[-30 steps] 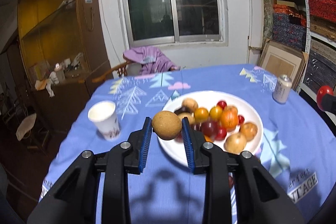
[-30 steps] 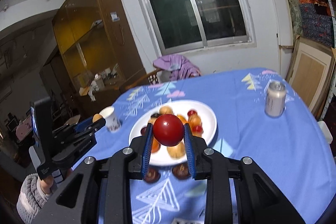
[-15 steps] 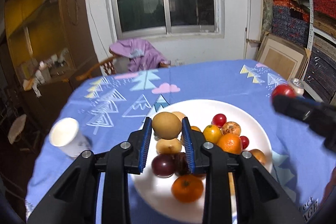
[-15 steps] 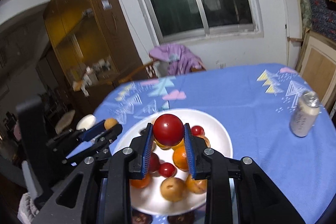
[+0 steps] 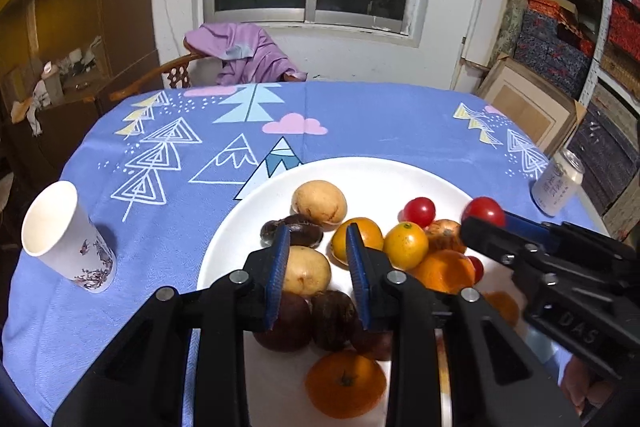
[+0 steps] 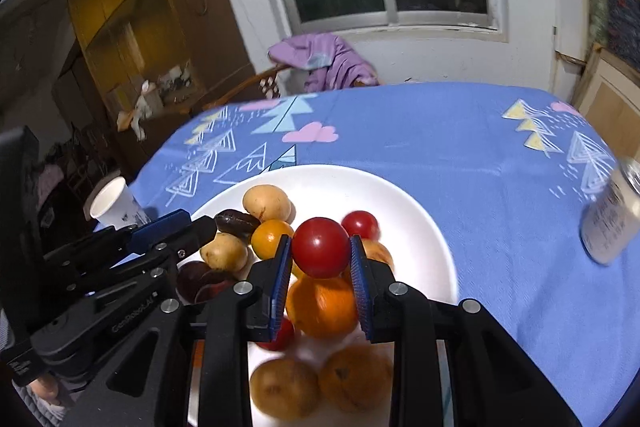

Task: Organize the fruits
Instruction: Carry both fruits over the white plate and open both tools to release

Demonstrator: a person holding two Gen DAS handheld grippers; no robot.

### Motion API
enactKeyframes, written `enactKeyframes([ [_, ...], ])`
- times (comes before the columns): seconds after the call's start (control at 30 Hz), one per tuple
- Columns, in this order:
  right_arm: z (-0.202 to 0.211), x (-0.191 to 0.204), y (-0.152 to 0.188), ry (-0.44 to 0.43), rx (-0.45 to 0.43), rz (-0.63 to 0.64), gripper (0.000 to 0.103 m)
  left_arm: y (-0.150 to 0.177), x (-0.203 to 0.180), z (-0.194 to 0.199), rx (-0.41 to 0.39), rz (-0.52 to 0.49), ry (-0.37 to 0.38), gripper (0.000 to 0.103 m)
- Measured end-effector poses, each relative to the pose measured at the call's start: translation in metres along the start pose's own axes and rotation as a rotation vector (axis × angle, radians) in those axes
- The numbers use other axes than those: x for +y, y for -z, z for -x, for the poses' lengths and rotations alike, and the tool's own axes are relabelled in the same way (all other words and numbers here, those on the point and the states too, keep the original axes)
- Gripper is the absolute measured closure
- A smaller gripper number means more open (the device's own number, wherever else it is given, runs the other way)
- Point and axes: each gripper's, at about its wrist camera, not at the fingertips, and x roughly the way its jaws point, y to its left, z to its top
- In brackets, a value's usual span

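The right gripper [image 6: 320, 241] has its fingers pinching a red tomato [image 6: 320, 251] across the widest part. The fruit is round, so no long axis matters. It hangs over the white plate [image 6: 416, 227] on the blue-clothed counter [image 6: 460, 147], directly above a large orange [image 6: 320, 307] in the heap rather than above bare china.

That is the relation the set-down likely turns on. Straight below the fingers there is only piled fruit. The open white of the plate lies to the right of the fingers and a little beyond them, past a cherry tomato [image 6: 362, 225] that sits just beside the right-hand finger (the nearest fruit of the same kind, if sorting by kind is the aim).

The left gripper [image 5: 317, 229] hovers over the plate's left side, well clear of the tomato. Its fingers are drawn close together with nothing visibly pinched. The tan fruit [image 5: 310, 273] seen through their gap appears to lie on the plate below, with white showing between it and one finger, just above two dark plums [image 5: 284, 323]. The right hand alone carries a fruit and is the nearer to the bare china.
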Motion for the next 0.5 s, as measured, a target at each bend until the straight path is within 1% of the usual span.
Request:
enactKeyframes([
  [0.17,-0.03,0.008,-0.008,0.016,0.053,0.021,0.073,0.002,0.008,-0.006,0.019,0.028,-0.003,0.074],
  [0.27,-0.036,0.013,-0.009,0.046,0.048,0.043,0.072,0.001,0.011,-0.005,0.018,0.035,-0.005,0.072],
  [0.3,-0.037,0.013,-0.01,0.045,0.048,0.042,0.072,0.001,0.011,-0.005,0.016,0.034,-0.006,0.07],
  [0.4,-0.037,0.012,-0.012,0.053,0.046,0.037,0.071,0.002,0.01,-0.003,0.011,0.028,-0.019,0.067],
  [0.43,-0.037,0.012,-0.013,0.051,0.044,0.031,0.067,0.002,0.01,-0.003,0.011,0.028,-0.022,0.067],
  [0.5,-0.031,0.01,-0.016,0.045,0.023,0.013,0.064,0.003,0.01,0.001,0.012,0.028,-0.021,0.066],
])
